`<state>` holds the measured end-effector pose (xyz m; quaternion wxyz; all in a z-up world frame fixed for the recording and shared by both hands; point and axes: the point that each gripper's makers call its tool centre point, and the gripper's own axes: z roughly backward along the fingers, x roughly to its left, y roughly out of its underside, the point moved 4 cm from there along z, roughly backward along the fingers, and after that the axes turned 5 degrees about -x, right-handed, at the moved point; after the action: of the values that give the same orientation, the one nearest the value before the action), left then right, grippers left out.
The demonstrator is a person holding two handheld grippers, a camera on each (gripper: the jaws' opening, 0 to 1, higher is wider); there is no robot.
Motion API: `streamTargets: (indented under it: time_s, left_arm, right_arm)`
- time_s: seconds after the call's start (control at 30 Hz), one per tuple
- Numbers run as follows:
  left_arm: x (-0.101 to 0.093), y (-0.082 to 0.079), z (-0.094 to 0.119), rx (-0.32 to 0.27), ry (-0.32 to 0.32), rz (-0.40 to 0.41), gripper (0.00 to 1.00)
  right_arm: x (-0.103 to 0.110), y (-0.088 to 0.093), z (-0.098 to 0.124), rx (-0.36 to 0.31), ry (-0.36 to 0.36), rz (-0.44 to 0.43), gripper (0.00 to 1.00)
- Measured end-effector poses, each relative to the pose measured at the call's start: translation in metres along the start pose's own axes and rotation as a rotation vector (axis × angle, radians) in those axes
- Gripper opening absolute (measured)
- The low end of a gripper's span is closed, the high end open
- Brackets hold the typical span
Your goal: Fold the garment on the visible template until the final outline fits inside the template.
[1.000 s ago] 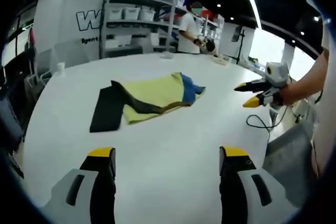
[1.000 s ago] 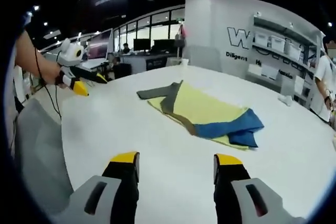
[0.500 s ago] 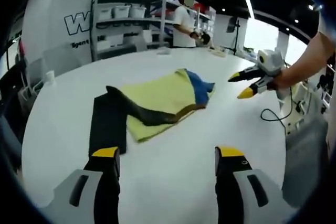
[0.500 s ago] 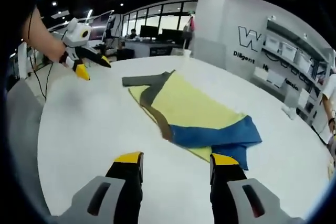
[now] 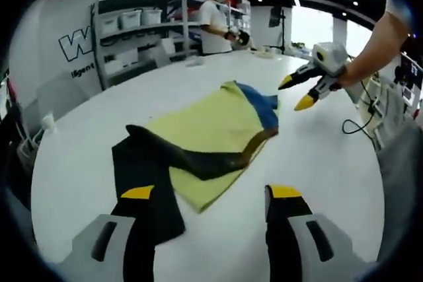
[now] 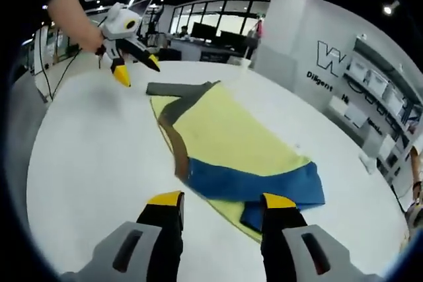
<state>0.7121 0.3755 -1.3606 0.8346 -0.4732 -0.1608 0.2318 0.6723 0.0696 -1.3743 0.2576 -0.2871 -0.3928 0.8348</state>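
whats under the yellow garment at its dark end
A black template lies flat on the white table, sticking out from under the yellow garment. How far it runs beneath is hidden by the cloth.

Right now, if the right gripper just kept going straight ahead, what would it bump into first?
Probably the blue end of the garment. The right gripper points straight at it with open jaws, and the blue cloth lies just past the yellow tips, though depth is hard to judge.

The left claw rises from the bottom of its view with jaws parted, nothing between them; it also appears at the upper left of the right gripper view, held by a bare forearm. The right claw likewise stands parted and empty, and appears at the upper right of the left gripper view.
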Motion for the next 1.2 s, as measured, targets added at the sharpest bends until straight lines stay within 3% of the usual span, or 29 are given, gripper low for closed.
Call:
streamTargets:
  time_s: [0.27, 0.57, 0.9, 1.2]
  left_arm:
    - [0.015, 0.002, -0.018, 0.041, 0.036, -0.095, 0.59]
    - [0.029, 0.001, -0.032, 0.056, 0.032, -0.117, 0.57]
    - [0.033, -0.002, -0.042, 0.051, 0.043, -0.128, 0.56]
    - [0.036, -0.006, -0.048, 0.044, 0.047, -0.136, 0.56]
  right_arm:
    - [-0.001, 0.004, -0.016, 0.034, -0.068, 0.154, 0.37]
    - [0.004, 0.011, -0.035, 0.066, -0.151, 0.348, 0.30]
    - [0.002, 0.013, -0.043, 0.076, -0.192, 0.417, 0.20]
    - [-0.011, 0.002, -0.046, 0.066, -0.200, 0.450, 0.09]
